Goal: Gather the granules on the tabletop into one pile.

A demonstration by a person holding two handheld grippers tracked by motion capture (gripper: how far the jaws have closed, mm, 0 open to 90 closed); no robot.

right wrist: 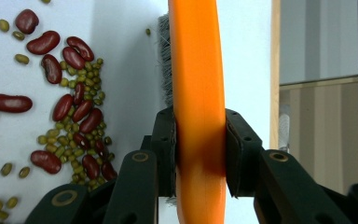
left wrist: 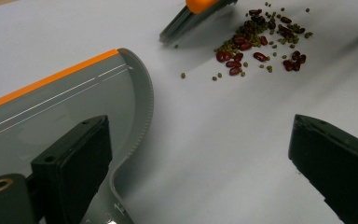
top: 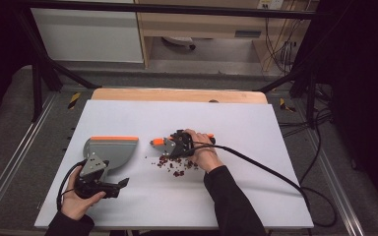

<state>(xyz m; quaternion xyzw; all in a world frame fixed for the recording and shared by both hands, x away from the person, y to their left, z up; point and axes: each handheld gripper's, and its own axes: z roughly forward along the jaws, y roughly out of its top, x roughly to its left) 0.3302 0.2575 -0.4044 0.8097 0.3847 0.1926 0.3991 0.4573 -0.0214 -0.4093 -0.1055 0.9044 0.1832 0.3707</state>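
Right gripper (right wrist: 200,154) clamped on orange brush (right wrist: 198,84), bristles down just beside the scattered beans (top: 174,164). Left of the beans, well apart: grey dustpan (top: 110,150), left gripper (left wrist: 200,158) behind it, jaws apart, one seemingly touching the pan's handle.

An orange-backed brush (right wrist: 198,93) stands on edge beside scattered red and green beans (left wrist: 256,44), near a grey dustpan (top: 109,150).

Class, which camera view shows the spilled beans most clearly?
The right gripper view: the beans are close enough to tell red kidney beans from small green ones. The left gripper view shows the pile farther off, still sharp. The high view gives just dark specks beside the brush.
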